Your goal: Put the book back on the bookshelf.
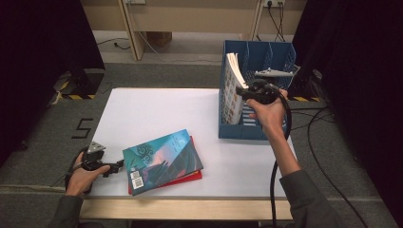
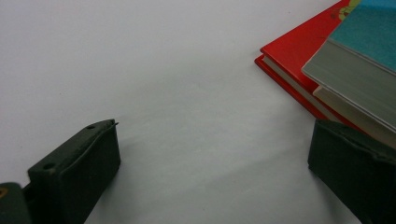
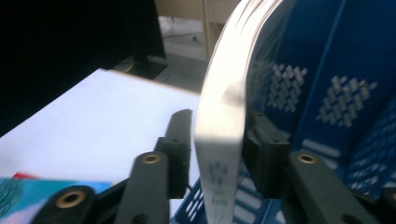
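While our right tool [image 3: 217, 154] clamps one book [image 3: 222, 116] into the rack [image 1: 259, 59], two books [image 1: 161, 161] wait by our wide-open, empty left tool [image 1: 115, 166].

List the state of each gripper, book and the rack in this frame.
Left gripper: open, resting on the table beside the stack.
Right gripper: shut on white book.
White book: upright, bowed, in the rack.
Blue rack: upright.
Teal book: flat on red book.
Red book: flat, closed.
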The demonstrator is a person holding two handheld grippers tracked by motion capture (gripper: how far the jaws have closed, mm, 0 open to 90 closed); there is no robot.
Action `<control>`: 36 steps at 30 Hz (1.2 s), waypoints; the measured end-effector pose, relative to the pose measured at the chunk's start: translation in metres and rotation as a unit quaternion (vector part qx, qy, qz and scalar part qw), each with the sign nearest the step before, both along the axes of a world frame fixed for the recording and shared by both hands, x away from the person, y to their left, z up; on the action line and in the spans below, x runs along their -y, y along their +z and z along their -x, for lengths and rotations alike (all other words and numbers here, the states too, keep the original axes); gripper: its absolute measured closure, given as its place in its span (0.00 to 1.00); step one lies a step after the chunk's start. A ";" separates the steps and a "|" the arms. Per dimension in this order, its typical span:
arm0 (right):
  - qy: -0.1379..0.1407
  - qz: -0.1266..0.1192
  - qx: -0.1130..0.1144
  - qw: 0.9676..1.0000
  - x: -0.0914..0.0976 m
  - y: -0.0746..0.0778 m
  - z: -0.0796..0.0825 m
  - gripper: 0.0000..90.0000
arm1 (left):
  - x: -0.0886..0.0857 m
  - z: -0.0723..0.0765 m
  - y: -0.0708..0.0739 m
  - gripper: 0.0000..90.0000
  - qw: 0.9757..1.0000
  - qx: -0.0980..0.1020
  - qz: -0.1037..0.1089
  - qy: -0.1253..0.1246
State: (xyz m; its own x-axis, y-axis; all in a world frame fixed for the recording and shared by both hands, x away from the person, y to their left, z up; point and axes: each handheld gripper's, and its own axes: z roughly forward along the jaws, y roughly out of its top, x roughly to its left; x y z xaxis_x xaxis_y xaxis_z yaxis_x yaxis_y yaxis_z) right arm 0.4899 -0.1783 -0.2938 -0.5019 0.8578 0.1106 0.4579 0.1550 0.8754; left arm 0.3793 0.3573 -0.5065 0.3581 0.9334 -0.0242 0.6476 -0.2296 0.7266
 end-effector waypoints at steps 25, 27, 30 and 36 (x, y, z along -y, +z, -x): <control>0.039 0.015 -0.026 0.999 0.005 -0.093 0.001 0.79 | 0.000 0.000 0.000 0.01 1.000 0.000 0.000 0.000; 0.031 0.018 -0.018 0.999 -0.002 -0.094 -0.002 0.79 | 0.000 0.000 0.000 0.01 1.000 0.000 0.000 0.000; 0.018 0.023 -0.013 0.999 -0.010 -0.095 -0.010 0.80 | 0.000 0.000 0.000 0.01 1.000 0.000 0.000 0.000; -0.009 0.028 -0.017 0.999 -0.020 -0.094 -0.034 0.80 | 0.000 0.000 0.000 0.01 1.000 0.000 0.001 0.000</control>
